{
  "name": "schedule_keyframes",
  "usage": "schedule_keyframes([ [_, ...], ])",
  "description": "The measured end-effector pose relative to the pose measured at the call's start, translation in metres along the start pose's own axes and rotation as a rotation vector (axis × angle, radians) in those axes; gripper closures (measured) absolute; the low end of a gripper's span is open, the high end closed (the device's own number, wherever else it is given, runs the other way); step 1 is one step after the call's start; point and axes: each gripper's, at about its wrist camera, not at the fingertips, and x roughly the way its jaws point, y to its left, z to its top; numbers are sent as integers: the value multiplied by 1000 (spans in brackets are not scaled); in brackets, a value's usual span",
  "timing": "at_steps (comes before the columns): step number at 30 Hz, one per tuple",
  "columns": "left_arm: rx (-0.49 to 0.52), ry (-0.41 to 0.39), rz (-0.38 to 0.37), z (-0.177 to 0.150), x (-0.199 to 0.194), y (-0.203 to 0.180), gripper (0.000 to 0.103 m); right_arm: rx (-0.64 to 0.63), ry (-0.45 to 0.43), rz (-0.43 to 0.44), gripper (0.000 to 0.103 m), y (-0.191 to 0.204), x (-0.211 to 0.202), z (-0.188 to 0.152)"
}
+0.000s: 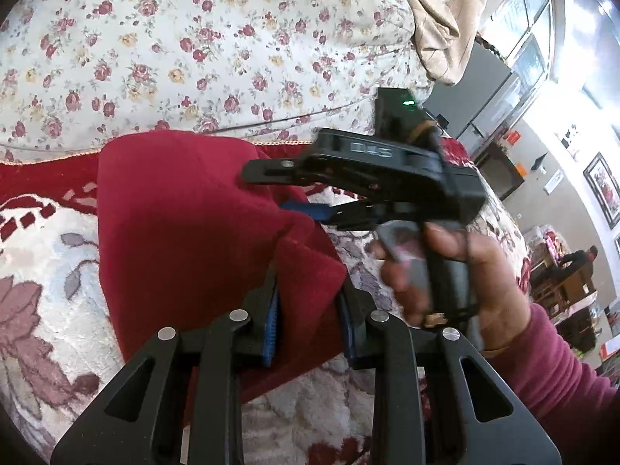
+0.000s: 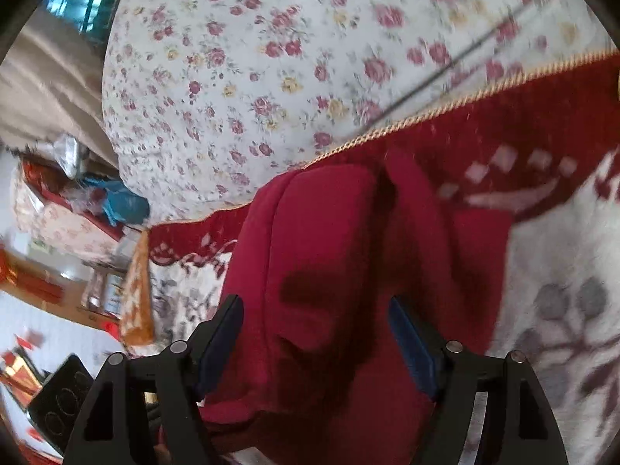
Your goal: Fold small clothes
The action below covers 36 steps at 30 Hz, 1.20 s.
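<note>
- Crimson fleece, the small garment [image 1: 186,232], lies on a plush red-and-white blanket [image 1: 46,271], spreading ahead of the left claw and up to its left.
- The left gripper [image 1: 310,325] has its blue pads [image 1: 271,321] set on either side of a raised fold at the garment's near corner; it looks pinched, though the pads are not fully together.
- The right gripper [image 1: 306,197], seen from the left camera, reaches in from the right across that same fold, slightly beyond the left claw.
- From its own camera, the right gripper [image 2: 316,348] stands wide apart, straddling the cloth [image 2: 329,252] without clamping; the garment's long axis runs straight ahead between the fingers.
- Judgement: the left claw is nearer the corner to carry over.
</note>
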Motion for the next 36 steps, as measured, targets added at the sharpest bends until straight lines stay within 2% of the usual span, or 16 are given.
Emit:
schedule_keyframes([
  [5, 9, 8, 1, 3, 4, -8, 78, 10, 37, 25, 22, 4, 30, 8],
  [7, 16, 2, 4, 6, 3, -14, 78, -1, 28, 58, 48, 10, 35, 10],
  [8, 19, 0, -3, 7, 3, -16, 78, -29, 23, 33, 68, 15, 34, 10],
  [11, 38, 0, -51, 11, 8, -29, 78, -156, -32, -37, 79, 29, 15, 8],
  [15, 76, 56, -59, 6, 38, -42, 78, -212, -83, -138, 80, 22, -14, 10],
  [18, 32, 148, -43, 0, 58, -34, 78, -210, -73, -233, 80, 4, -7, 12],
  [19, 27, 149, -40, -2, 56, -32, 78, -214, -56, -264, 80, -1, 2, 11],
  [21, 56, 129, -17, -4, 41, -29, 74, -209, -64, -255, 78, -6, 8, 9],
  [22, 71, 119, -8, -4, 32, -28, 69, -206, -73, -256, 72, -6, 5, 9],
  [23, 84, 106, 4, -3, 21, -27, 68, -201, -84, -279, 57, -5, 0, 10],
  [24, 94, 95, 14, -3, 13, -25, 68, -199, -103, -307, 55, -2, -8, 10],
  [26, 110, 64, 48, -2, -4, -18, 64, -212, -128, -324, 55, 6, -24, 6],
  [28, 99, 32, 95, -1, -15, -6, 55, -238, -140, -286, 55, 21, -40, -6],
  [31, 45, 22, 180, 0, -12, 17, 54, -335, -120, -251, 55, 48, -47, -35],
  [33, 32, 33, 209, -4, -3, 27, 54, -386, -67, -277, 55, 62, -33, -54],
  [36, 28, 70, 233, -14, 12, 35, 54, -412, -2, -361, 60, 56, -18, -78],
])
